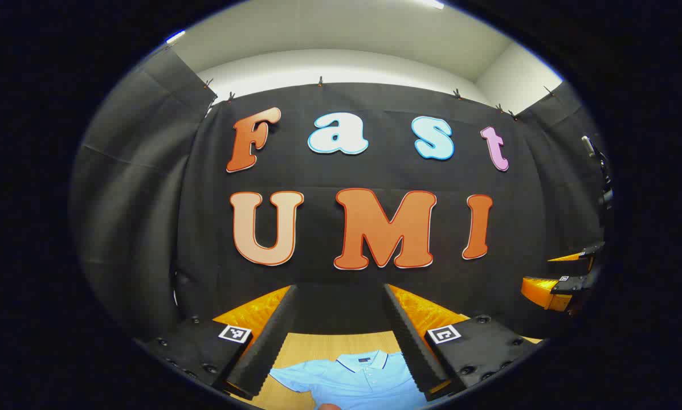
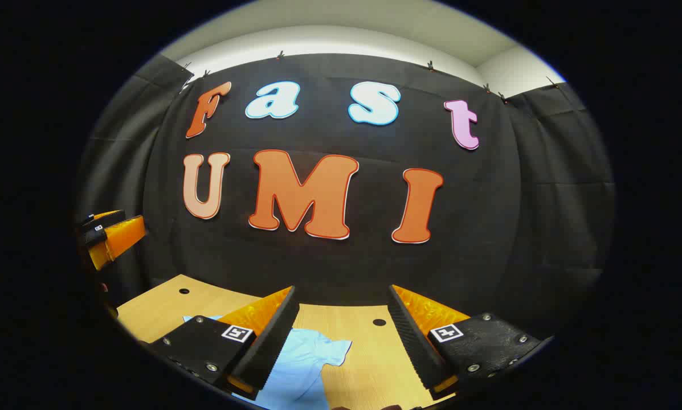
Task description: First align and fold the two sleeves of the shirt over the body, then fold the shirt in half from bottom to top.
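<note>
Hovering high, both grippers' fingers spread, empty; polo shirt [image 1: 355,378] between left fingers [image 1: 261,347]. Risk: uneven sleeve [image 2: 318,348] grabs skew fold.

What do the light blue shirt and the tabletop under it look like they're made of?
The light blue collared polo shirt looks like soft knit fabric with a matte finish: it lies limp, and its sleeve shows gentle creases. The pale wooden tabletop looks like wood or wood-look laminate, smooth, with faint straight grain lines and small round holes; which of the two I cannot tell.

Shirt [image 1: 355,378] lower body cut off at the bottom edge, partly behind fingers [image 1: 264,347].
</note>
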